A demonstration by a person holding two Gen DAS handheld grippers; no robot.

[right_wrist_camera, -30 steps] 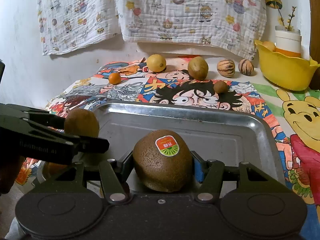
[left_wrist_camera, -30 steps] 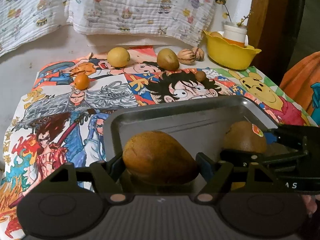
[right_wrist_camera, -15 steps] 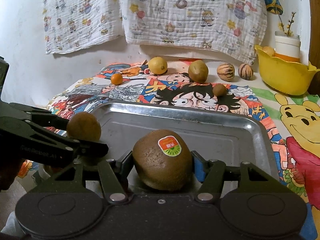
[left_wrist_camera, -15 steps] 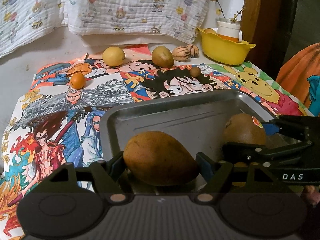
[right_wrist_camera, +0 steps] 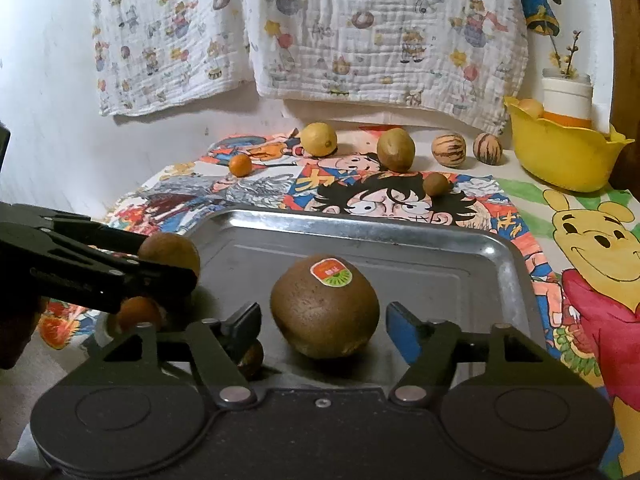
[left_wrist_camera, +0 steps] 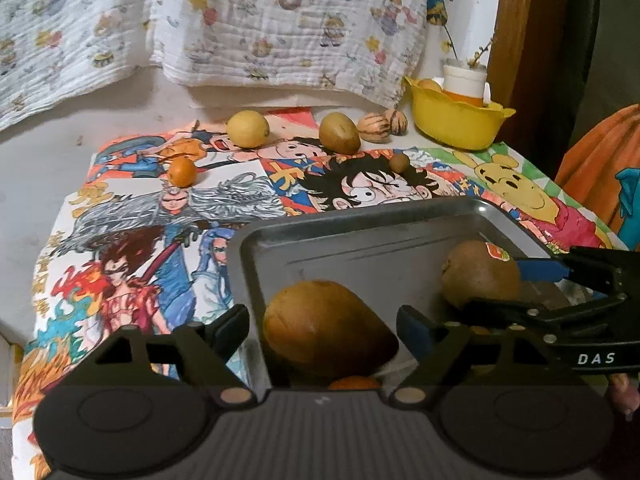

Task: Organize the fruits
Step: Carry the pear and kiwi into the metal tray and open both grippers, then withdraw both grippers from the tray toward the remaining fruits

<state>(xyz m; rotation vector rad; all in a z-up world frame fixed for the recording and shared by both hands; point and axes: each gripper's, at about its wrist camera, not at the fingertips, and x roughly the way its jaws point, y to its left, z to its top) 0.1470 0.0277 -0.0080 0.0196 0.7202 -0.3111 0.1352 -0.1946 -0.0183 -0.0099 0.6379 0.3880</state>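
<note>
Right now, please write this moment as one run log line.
left gripper: jaws opening, brown fruit between, released | right gripper: jaws opening, stickered kiwi between, released | both fruits in metal tray

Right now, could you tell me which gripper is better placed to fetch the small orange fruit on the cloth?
Left, probably. The small orange fruit lies far left on the cloth; the left gripper works the tray's left side, its jaws opening around a brown fruit.

"DAS" in white letters — on the black arm of the right gripper [left_wrist_camera: 516, 292]; other markings illegible.
</note>
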